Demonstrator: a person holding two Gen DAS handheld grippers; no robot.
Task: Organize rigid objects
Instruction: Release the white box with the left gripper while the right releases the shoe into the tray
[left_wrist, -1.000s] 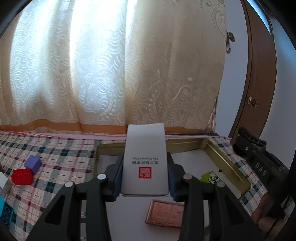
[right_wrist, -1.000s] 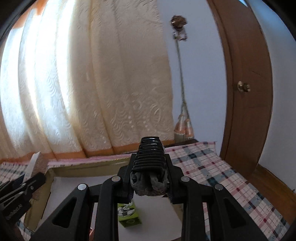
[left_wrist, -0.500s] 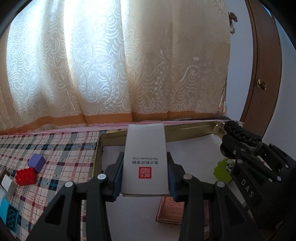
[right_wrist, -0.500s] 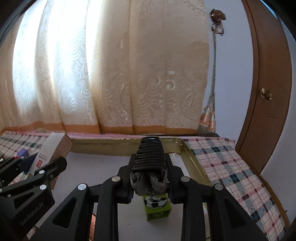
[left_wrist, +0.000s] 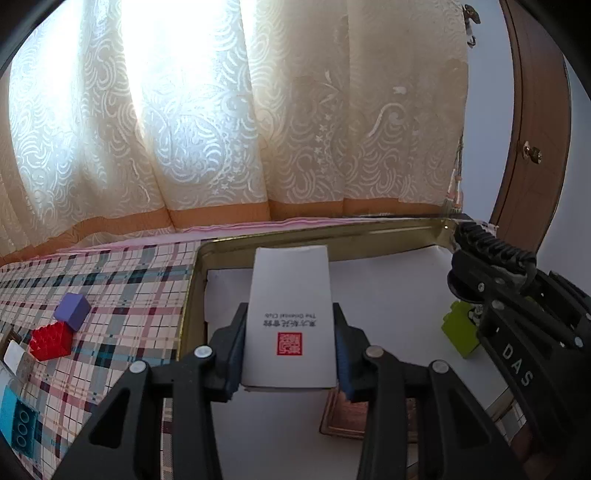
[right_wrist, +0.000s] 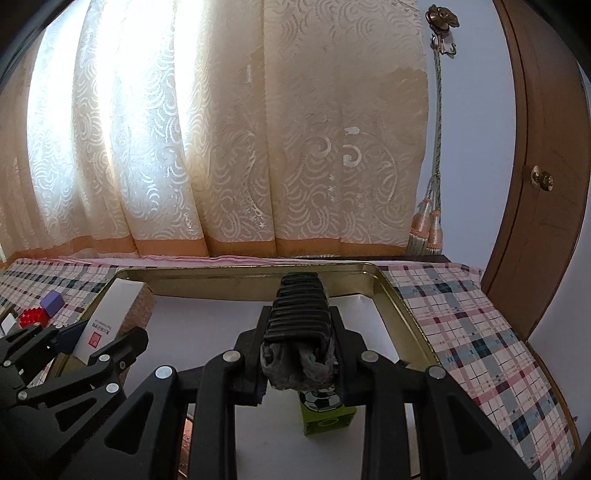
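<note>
Curtains (left_wrist: 229, 122) with a swirly pattern hang behind a table with a checked cloth (left_wrist: 122, 295). On the cloth sits a big gold tray (left_wrist: 295, 236) with a white sheet in the bottom.

The white box (left_wrist: 290, 317) is tall and flat, with small dark writing and a red square stamp on its front. It hangs over the left part of the tray. The dark ribbed thing (right_wrist: 299, 310) is long, with rows of ridges on top and grey fluffy stuff at its near end. It hangs over the right part of the tray, near the back rim. A green block (right_wrist: 325, 410) with a football picture stands on the white sheet, just under that ribbed thing. A flat brown square (left_wrist: 347, 417) lies in the tray below the white box. Out on the cloth, left of the tray, sit a purple cube (left_wrist: 72, 305), a red bumpy block (left_wrist: 50, 339) and a blue brick (left_wrist: 22, 424).

Since a second ago both hands have come down and in over the tray. The tray looks bigger now, and the right tool reaches in further from the side in the left view.

The left gripper (left_wrist: 290, 363) is partly spread and pinches the white box by its two sides. The right gripper (right_wrist: 299, 360) squeezes the dark ribbed thing tight between its blue pads.
</note>
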